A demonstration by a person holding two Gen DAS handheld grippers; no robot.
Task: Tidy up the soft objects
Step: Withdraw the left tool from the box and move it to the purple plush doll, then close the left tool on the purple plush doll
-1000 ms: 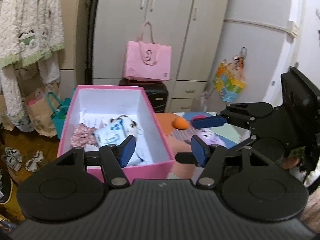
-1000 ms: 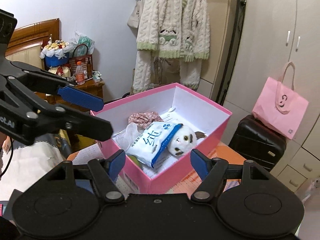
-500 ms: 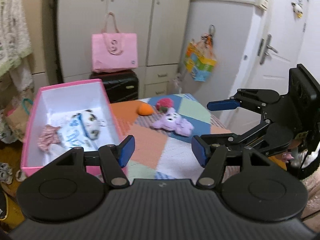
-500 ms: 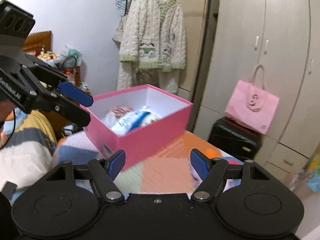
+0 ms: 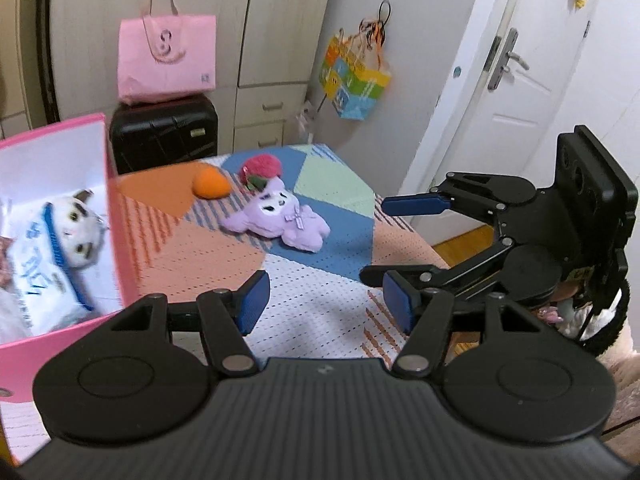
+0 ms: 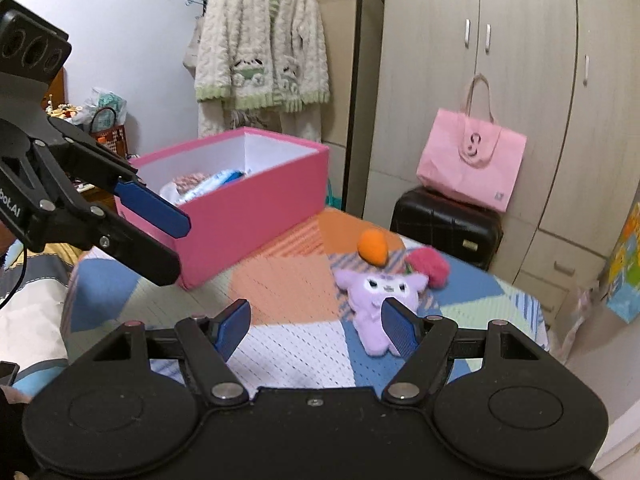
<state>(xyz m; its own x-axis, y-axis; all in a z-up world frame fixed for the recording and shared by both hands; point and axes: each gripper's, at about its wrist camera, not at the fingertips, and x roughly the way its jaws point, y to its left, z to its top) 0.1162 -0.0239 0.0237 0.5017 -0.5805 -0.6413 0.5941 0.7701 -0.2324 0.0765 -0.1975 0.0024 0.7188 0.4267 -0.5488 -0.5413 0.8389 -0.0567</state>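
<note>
- Left tool (image 5: 324, 300) gapes wide, holding nothing; pink box (image 5: 60, 332) sits just to its left.
- Right tool (image 6: 316, 326) gapes wide, empty; purple plush toy (image 6: 376, 300) lies just ahead, behind its right finger, on the patchwork-covered surface.

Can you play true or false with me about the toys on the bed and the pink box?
1. The purple plush bunny lies on the patchwork blanket, outside the pink cardboard box. True.
2. The left gripper is squeezing the round orange soft toy. False: its jaws are open and empty, and the orange toy lies on the blanket beside the red fluffy toy.
3. The white plush cat is inside the pink box. True.
4. The right gripper is shut on the purple bunny. False: its jaws are open and hold nothing.
5. The pink box is empty. False: it holds the cat and a white and blue tissue pack.
</note>
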